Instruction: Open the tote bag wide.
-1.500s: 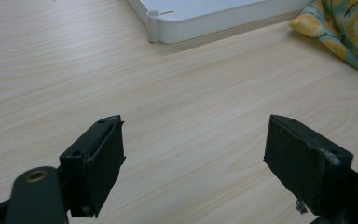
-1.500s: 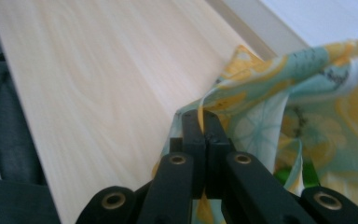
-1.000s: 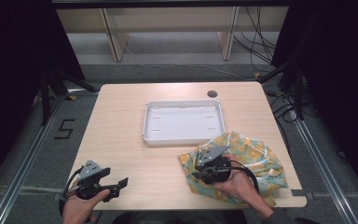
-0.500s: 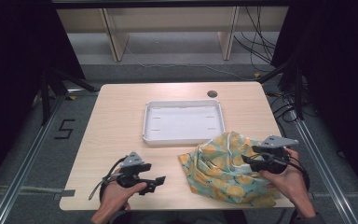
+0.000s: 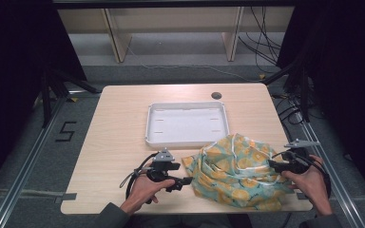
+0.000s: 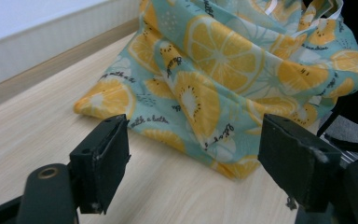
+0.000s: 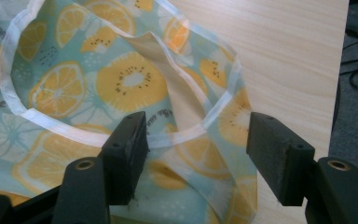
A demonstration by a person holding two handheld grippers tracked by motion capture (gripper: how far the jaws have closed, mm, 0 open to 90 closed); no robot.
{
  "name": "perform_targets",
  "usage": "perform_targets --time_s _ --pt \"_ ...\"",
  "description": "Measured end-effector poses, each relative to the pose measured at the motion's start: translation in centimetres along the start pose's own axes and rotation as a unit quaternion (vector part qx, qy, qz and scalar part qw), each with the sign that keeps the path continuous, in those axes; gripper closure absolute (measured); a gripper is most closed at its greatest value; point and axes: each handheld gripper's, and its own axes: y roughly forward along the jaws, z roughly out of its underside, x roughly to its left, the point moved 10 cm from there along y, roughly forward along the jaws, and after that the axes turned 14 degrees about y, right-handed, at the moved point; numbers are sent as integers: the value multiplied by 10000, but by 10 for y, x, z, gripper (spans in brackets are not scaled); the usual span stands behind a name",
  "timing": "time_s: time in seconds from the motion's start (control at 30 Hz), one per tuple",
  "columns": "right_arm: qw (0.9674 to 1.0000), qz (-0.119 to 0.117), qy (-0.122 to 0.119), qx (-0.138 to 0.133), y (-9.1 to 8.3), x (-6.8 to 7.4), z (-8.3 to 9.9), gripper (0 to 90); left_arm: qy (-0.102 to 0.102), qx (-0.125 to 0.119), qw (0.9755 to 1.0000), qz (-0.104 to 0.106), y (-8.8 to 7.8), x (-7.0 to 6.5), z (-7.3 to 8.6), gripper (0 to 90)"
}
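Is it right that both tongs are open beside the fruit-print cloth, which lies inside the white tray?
Not quite. The fruit-print cloth lies on the table, in front of the white tray, not inside it, as the high view shows. The rest holds: the left tongs and right tongs are both open beside it.

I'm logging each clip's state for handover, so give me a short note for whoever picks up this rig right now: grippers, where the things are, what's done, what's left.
Left gripper: open, holding nothing, low over the table, jaws pointed at the near left corner of the fruit-print cloth.
Right gripper: open, holding nothing, at the cloth's right edge, above its white-trimmed hem.
Cloth: crumpled in a heap on the near right part of the table, just in front of the white tray, which holds nothing.
Done: both grippers are lined up on opposite sides of the cloth.
Left: probably close on the two edges, then lift or spread the cloth; nothing is gripped yet.
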Motion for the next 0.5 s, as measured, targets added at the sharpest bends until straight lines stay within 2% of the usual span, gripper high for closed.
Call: perform_targets --time_s 0.03,0.07,0.1,0.13,0.17,0.2,0.23,0.27,0.3,0.33,0.37,0.4,0.43,0.47,0.5 --pt "10000 -7 8 33 1 -1 1 383 9 36 10000 2 3 0 0 243" --pt "9999 16 126 104 2 1 3 384 -42 47 10000 -5 6 0 0 245" --pt "10000 -52 -80 -27 5 1 2 383 -12 -9 10000 97 9 -2 -2 251" --pt "9999 -100 -71 110 4 4 3 381 55 -19 9998 172 12 -5 -3 261" --pt "9996 -166 -221 53 7 6 3 379 68 -22 9998 185 13 -6 -4 275" --pt "9996 -228 -121 141 6 10 4 375 46 10 9998 195 16 -9 -5 295" --pt "9993 -299 -149 188 6 14 6 370 174 17 9995 256 18 -10 -6 308" --pt "9988 -366 -280 139 9 16 5 366 184 22 9995 271 20 -11 -7 335" --pt "9988 -466 -94 113 12 22 7 363 182 47 9995 271 22 -12 -8 360" --pt "9987 -452 -50 245 14 25 11 362 229 21 9991 367 25 -13 -8 389" --pt "9987 -452 -50 245 14 25 11 362 229 21 9991 367 25 -13 -8 452" --pt "9981 -479 -211 331 19 27 12 386 224 6 9987 467 30 -16 -9 506" --pt "9981 -479 -211 331 19 27 12 386 224 6 9987 467 30 -16 -9 580" --pt "9967 -564 -373 449 20 29 13 483 230 -80 9988 430 32 -16 -12 657" --pt "9965 -678 -398 280 24 33 11 556 335 -182 9986 363 32 -14 -14 702"
